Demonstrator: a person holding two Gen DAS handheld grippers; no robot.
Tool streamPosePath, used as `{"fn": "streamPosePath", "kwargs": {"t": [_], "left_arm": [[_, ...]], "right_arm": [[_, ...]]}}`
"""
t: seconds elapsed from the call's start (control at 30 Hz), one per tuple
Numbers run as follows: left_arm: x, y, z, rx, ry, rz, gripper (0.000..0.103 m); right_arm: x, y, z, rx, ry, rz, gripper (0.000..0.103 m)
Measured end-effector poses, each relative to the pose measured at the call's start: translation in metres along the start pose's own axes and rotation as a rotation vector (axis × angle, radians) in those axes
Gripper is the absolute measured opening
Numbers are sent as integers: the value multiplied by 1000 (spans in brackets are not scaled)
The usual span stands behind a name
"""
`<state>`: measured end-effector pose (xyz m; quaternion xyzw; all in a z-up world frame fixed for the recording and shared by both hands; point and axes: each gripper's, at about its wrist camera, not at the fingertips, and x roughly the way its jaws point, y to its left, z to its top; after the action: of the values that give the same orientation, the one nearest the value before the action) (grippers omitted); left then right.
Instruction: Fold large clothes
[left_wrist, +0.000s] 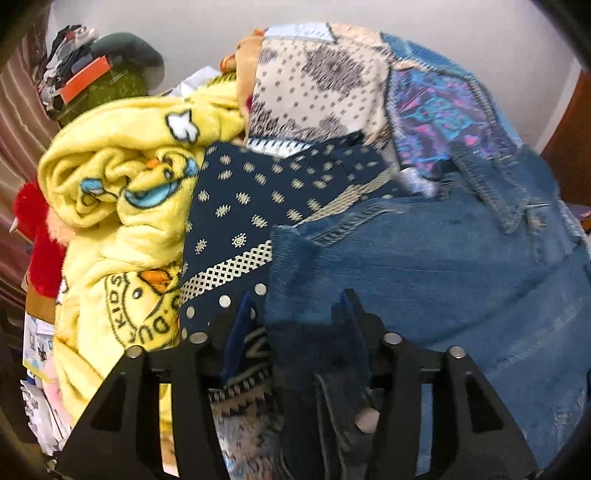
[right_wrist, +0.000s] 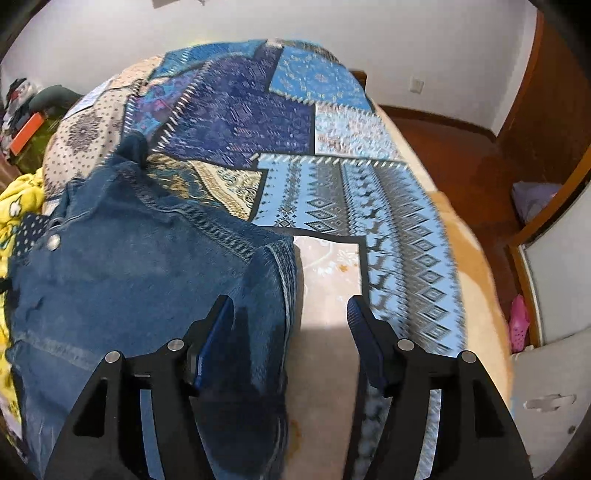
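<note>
A blue denim jacket (left_wrist: 443, 266) lies spread on a bed covered by a patchwork bedspread (left_wrist: 317, 85). In the left wrist view my left gripper (left_wrist: 299, 302) is open, with a fold of the denim lying between its fingers. In the right wrist view the jacket (right_wrist: 129, 273) fills the left side, with a metal button near its collar. My right gripper (right_wrist: 291, 306) is open over the jacket's right edge, its left finger (right_wrist: 218, 325) on the denim and its right finger (right_wrist: 360, 325) above the bedspread (right_wrist: 332, 199).
A yellow fleece blanket (left_wrist: 122, 206) with cartoon prints is bunched left of the jacket, with a red plush item (left_wrist: 37, 236) beyond it. A pile of clothes (left_wrist: 74, 62) sits at the far left. Wooden floor (right_wrist: 461, 155) and a door lie right of the bed.
</note>
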<state>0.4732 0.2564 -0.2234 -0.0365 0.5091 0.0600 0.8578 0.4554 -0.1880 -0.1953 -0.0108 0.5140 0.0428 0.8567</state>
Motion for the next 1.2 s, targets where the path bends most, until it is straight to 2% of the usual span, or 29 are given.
{"fn": "streamPosePath", "kwargs": {"t": [0.07,0.23,0.33,0.53,0.63,0.8,0.97,1.2], "left_arm": [[-22,-4,-4,6,-26,-27,56],[-74,-17,-23,42,-79,-89,60],[-108,-24,-46,66,-114,-108,62],[-148,-30,-103,65,-134,-156,74],[-154,-31,-134,59,-110,-158,77],[-150,-25,-192,14,-32,-166,78],[-137,-5,-241,-93,55,-190,78],[-125,13,-292,-252,137,-265,78]], "right_arm": [[-22,4,-5,-21,-26,0,63],[-78,15,-27,-62,-124,25,81],[-110,24,-47,-94,-176,35,83],[-142,32,-94,-108,-172,110,83],[-146,35,-120,-105,-151,132,83],[-146,33,-167,-76,-88,143,83],[-144,21,-206,-7,-25,148,83],[-146,13,-242,115,-5,205,83]]}}
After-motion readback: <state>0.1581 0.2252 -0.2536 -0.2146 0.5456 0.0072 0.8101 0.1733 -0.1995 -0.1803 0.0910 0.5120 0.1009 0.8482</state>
